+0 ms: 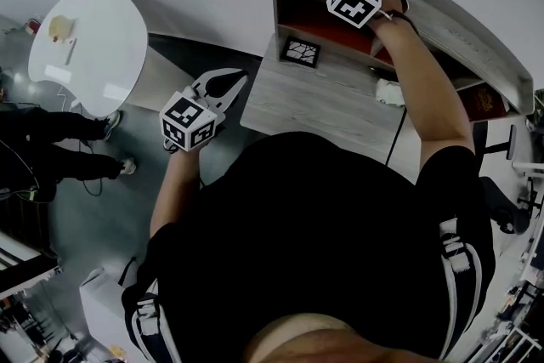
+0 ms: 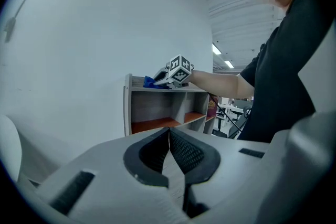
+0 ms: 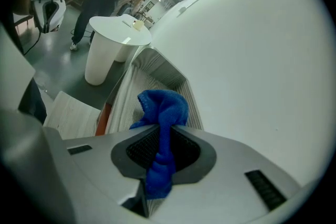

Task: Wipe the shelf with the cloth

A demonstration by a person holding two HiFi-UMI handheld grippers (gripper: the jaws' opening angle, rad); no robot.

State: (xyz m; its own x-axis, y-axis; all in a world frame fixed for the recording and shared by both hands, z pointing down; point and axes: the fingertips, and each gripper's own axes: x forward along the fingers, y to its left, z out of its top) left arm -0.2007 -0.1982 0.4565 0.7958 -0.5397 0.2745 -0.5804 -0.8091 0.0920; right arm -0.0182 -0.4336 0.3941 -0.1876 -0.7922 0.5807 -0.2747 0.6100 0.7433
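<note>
Nearest the head cam: my own black shirt [image 1: 323, 242], filling the lower middle of the frame. Next biggest is the grey shelf [image 1: 466, 36], running from top centre to the right edge, w/ an orange inner board under its top. It sits at the back of a pale wood desk [image 1: 323, 102], centre frame. White round table [image 1: 89, 47] is upper left, well apart, not part of the job.

Right gripper [image 3: 163, 136] is up at the shelf's top board, near its left end, jaws clamped on the blue cloth [image 3: 164, 105]. Cloth is pinched mid-length, so a wad bulges ahead of the pads over the board & a tail hangs back twd the cam. Can't tell if the wad touches the wood. I reckon that front wad is meant to do the wiping & keep the plastic off the surface. My arm reaches across the desk to get there.

Left gripper [image 1: 229, 85] hangs left of the desk, over the floor, jaws together w/ nothing between them. Idle, parked out of the sweep path, I'd say.

Smallest: a dark patterned card [image 1: 300, 52] at the desk's back left.
</note>
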